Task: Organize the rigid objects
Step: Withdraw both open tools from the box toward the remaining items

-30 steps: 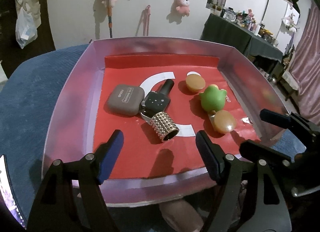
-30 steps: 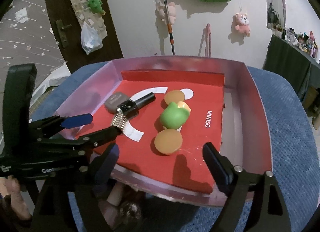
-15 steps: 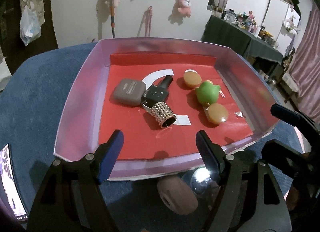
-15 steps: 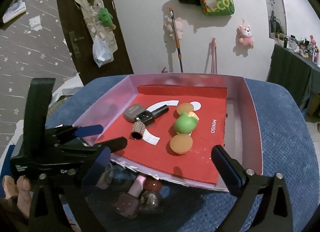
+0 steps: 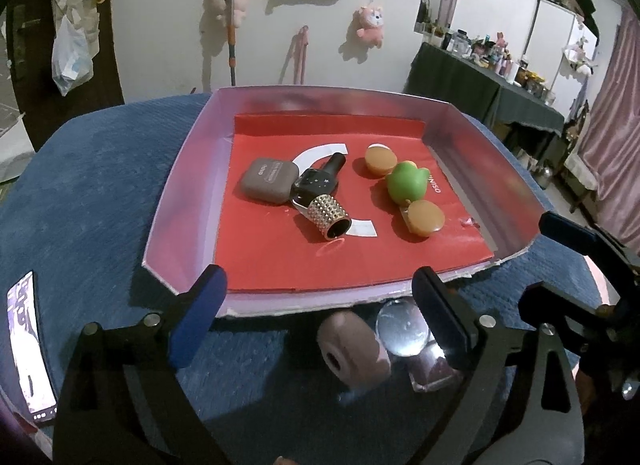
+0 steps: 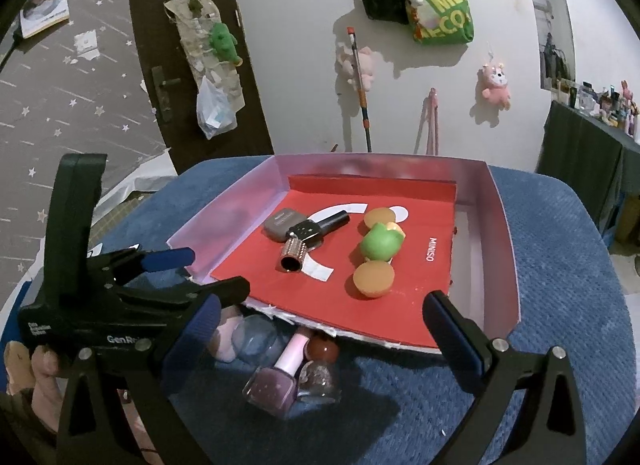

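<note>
A pink-walled tray with a red liner rests on a blue cloth. Inside lie a brown earbud case, a black polish bottle, a studded gold cap, a green toy and two orange discs. In front of the tray sit a pink roller, a clear ball and a purple polish bottle. My left gripper hovers over these, its jaws opening, its pads pressing on nothing. My right gripper stands wide open above the bottles, holding nothing.
A phone lies on the cloth at the near left. A glitter bottle and a red-brown cap sit beside the purple bottle. A dark side table with small items stands at the back right.
Both grippers have drawn back and upward from the tray, so the small items in front of it have come into view. The left jaws have spread wider.
</note>
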A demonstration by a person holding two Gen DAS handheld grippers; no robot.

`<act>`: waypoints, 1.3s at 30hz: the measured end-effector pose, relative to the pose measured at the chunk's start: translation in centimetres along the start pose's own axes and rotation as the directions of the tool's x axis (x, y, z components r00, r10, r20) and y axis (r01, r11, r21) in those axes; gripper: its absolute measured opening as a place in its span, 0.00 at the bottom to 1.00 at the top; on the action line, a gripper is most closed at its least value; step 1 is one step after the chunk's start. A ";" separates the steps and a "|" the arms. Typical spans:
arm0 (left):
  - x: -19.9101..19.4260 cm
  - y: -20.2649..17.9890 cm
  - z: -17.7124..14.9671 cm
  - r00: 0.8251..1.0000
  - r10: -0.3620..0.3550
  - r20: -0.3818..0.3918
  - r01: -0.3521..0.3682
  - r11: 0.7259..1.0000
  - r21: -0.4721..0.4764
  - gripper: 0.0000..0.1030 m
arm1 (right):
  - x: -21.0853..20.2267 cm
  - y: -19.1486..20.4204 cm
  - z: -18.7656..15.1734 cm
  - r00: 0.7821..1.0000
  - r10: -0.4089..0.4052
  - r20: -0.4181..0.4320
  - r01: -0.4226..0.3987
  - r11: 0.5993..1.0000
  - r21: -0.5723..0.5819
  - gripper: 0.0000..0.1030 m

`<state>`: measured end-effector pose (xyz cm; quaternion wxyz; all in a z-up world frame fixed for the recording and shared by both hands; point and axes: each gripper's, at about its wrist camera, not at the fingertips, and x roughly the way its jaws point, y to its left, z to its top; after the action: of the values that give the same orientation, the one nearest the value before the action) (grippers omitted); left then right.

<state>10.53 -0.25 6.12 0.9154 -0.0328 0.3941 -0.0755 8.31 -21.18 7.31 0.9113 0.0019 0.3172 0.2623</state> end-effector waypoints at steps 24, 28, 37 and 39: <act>-2.1 0.2 -3.1 1.000 0.022 0.006 -0.022 1.000 -0.004 0.96 | -0.7 0.4 -3.0 1.000 -0.017 -0.025 0.017 1.000 0.016 1.00; -2.2 0.1 -3.5 0.999 0.033 0.007 -0.033 0.999 -0.001 0.96 | -0.7 0.4 -3.5 0.999 -0.013 -0.037 0.014 1.000 0.022 1.00; -2.2 -0.2 -4.5 0.999 0.046 0.012 -0.046 0.999 0.007 0.96 | -0.3 0.4 -4.4 0.998 -0.019 -0.064 0.021 1.000 0.021 1.00; -2.2 -0.2 -4.8 0.999 0.053 0.012 -0.053 0.998 0.013 0.96 | -0.2 0.3 -4.6 0.997 -0.020 -0.069 0.022 0.999 0.024 1.00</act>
<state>5.53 -0.10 4.44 0.9195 -0.0166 0.3890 -0.0535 5.38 -21.81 3.85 0.9024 0.0007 0.3518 0.2488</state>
